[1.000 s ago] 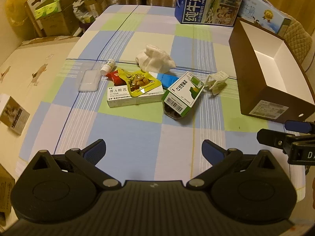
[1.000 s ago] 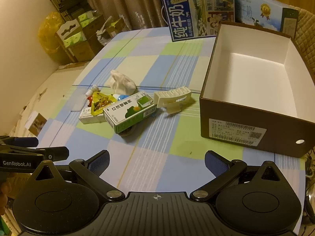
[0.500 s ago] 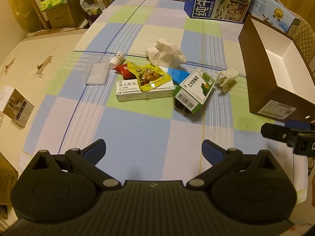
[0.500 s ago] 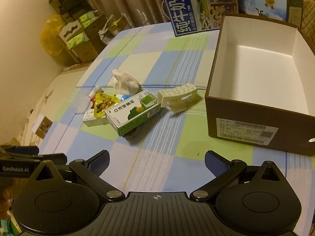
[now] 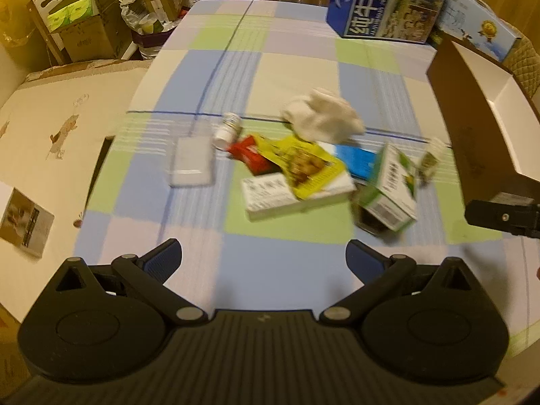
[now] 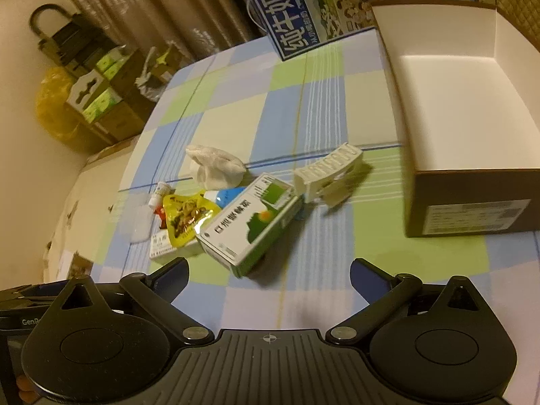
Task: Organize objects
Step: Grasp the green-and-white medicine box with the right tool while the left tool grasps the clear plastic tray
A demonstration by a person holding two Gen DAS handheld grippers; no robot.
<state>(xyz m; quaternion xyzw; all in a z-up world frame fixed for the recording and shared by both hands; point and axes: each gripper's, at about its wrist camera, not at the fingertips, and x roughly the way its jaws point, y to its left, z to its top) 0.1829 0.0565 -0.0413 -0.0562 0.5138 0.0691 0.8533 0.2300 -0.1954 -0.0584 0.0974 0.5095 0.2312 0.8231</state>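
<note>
A pile of small items lies mid-table: a green-and-white medicine box [image 6: 249, 222] [image 5: 388, 189], a yellow snack pouch [image 6: 185, 216] [image 5: 303, 165] on a flat white box [image 5: 287, 195], a crumpled white tissue [image 6: 216, 167] [image 5: 324, 116], a small white bottle [image 5: 227, 131], a clear plastic case [image 5: 190, 162] and a white hair clip [image 6: 329, 175]. An open brown cardboard box [image 6: 452, 108] [image 5: 479, 125] with a white inside stands at the right. My left gripper [image 5: 263, 256] and my right gripper [image 6: 270, 273] both hover open and hold nothing, on the near side of the pile.
Blue milk cartons [image 6: 303, 17] [image 5: 388, 3] stand at the table's far edge. Cardboard boxes [image 5: 84, 17] and a yellow bag [image 6: 57, 111] are stacked on the floor to the left. A checked cloth [image 5: 287, 67] covers the table.
Both grippers have moved forward toward the pile, which now looks larger and nearer. The right view has tilted. Nothing on the table has been touched.
</note>
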